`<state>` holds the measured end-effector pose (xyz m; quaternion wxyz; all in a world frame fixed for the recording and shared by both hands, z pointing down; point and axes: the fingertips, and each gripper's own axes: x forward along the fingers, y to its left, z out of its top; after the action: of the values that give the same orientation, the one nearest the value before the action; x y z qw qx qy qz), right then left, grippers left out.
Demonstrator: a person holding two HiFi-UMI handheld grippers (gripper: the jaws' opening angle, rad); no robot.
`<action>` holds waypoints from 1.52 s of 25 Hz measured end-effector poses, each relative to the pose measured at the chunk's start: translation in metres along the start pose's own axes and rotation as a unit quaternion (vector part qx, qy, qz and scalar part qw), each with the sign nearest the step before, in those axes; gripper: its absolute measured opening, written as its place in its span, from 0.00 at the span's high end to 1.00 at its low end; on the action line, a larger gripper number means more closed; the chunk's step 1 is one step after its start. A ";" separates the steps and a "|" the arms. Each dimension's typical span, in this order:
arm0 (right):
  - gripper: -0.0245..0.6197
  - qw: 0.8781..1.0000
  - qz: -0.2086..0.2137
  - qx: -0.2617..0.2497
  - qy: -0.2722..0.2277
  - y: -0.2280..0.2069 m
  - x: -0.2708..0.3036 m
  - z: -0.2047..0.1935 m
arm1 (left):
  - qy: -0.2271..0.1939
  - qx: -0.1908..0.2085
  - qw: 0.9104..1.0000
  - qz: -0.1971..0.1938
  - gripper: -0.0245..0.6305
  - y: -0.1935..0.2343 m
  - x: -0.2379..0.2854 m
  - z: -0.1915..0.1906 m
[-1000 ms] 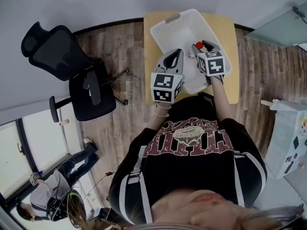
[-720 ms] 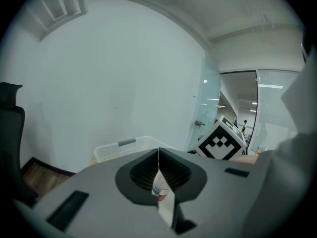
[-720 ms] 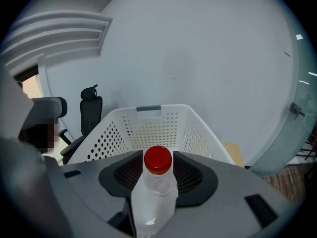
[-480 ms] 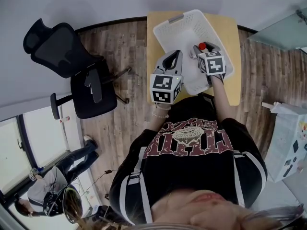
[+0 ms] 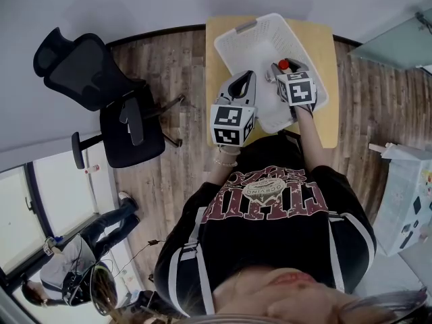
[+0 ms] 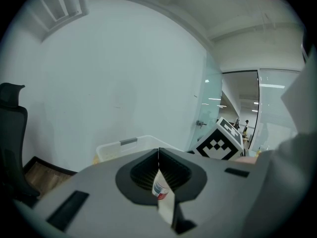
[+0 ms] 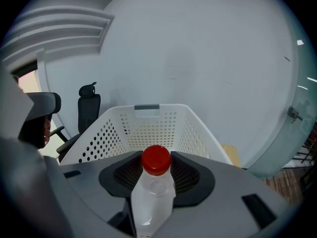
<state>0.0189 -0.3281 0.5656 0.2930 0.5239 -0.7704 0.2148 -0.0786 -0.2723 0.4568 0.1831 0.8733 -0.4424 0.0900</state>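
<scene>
Barely shifted, our right gripper (image 7: 156,171) clamps the bottle (image 7: 153,195), unreleased, over the twelve-o'clock basket (image 7: 104,123); our left gripper (image 6: 158,168) pinches a label (image 6: 161,188).

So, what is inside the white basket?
The basket shows only bare white floor in its far half. The right tongs, holding a red-capped bottle, cover its near part.
</scene>
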 end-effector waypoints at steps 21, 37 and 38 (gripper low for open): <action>0.70 1.000 0.006 -0.012 -0.025 0.005 -0.020 0.014 | -0.004 0.001 1.000 -0.009 0.89 -0.011 -0.004 0.001; 0.70 0.997 0.013 -0.013 -0.070 0.008 -0.065 0.036 | -0.010 0.010 1.000 -0.018 0.89 -0.032 -0.008 0.003; 0.70 0.997 0.014 -0.014 -0.073 0.008 -0.069 0.038 | -0.010 0.010 1.000 -0.019 0.89 -0.033 -0.009 0.003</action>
<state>0.0221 -0.3028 0.4910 0.2399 0.5236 -0.7998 0.1691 -0.0568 -0.2493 0.4430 0.1714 0.8841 -0.4267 0.0826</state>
